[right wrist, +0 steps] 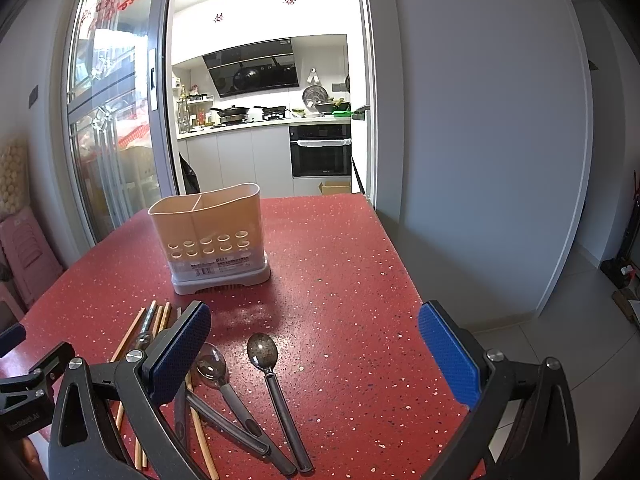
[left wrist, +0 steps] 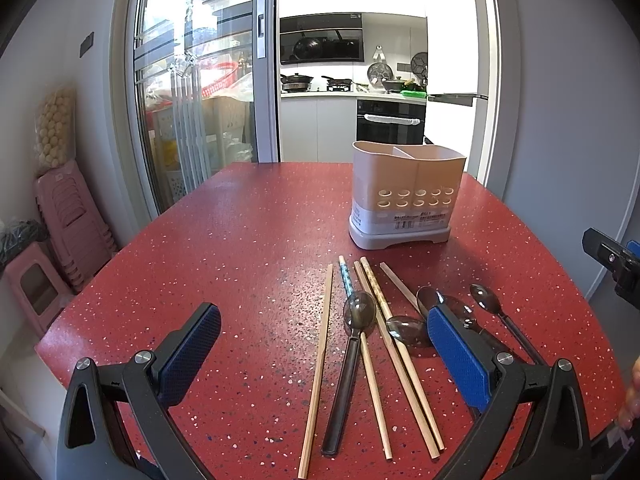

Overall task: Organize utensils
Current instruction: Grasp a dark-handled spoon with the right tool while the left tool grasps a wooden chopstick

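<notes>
A beige utensil holder [left wrist: 406, 194] stands upright on the red speckled desk [left wrist: 240, 248], split into two compartments and open at the top. On the near side of the holder lie the chopsticks [left wrist: 376, 344] and spoons [left wrist: 356, 344], all flat on the desk. Their long axes run roughly from the holder toward the cameras, fanning slightly; the spoon bowls point at the holder and the dark handles lie away from it.

The left tongs [left wrist: 324, 354] are spread wide above the chopsticks and hold nothing. The right tongs [right wrist: 314, 354] are also wide and hold nothing, off to the right of the holder, over the rightmost spoon [right wrist: 276, 392].

The left wrist view shows the whole row of chopsticks, including one with a blue patterned end [left wrist: 347, 280]. In the right wrist view most chopsticks are hidden behind a finger [right wrist: 180, 356], but three spoons' handles show clearly.
</notes>
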Action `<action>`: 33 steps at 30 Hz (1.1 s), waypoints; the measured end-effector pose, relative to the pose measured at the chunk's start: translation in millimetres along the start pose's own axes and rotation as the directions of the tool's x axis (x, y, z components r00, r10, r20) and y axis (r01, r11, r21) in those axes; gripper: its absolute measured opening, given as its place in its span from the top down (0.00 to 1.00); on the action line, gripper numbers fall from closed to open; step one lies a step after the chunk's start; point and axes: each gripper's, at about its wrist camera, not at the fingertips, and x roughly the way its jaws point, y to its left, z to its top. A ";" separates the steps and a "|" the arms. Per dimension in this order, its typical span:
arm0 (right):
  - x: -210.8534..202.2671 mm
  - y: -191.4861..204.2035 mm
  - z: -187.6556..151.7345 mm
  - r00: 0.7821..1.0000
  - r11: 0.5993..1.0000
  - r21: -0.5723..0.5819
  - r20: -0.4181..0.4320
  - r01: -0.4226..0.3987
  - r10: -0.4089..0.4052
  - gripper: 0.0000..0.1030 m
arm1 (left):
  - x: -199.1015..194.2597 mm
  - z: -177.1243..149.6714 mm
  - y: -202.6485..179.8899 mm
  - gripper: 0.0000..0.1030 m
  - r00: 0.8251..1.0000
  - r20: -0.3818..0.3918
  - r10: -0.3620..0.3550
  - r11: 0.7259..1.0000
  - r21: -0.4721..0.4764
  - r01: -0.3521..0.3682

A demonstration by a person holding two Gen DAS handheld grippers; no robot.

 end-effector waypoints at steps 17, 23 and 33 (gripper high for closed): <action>30.0 -6.9 12.5 0.990 0.999 -0.025 -0.141 -0.027 0.023 0.00 | 48.3 16.8 28.5 0.00 0.988 -0.150 0.020 0.999 0.049 -0.012; 82.8 -8.8 9.9 0.904 0.994 -0.058 -0.423 -0.098 0.064 0.00 | 97.8 15.6 43.1 0.00 0.943 -0.333 0.004 0.997 0.075 0.022; 140.7 8.1 -21.0 0.712 0.977 -0.046 -0.692 -0.206 0.118 0.33 | 143.0 2.7 43.3 0.00 0.868 -0.491 -0.065 0.992 0.062 0.110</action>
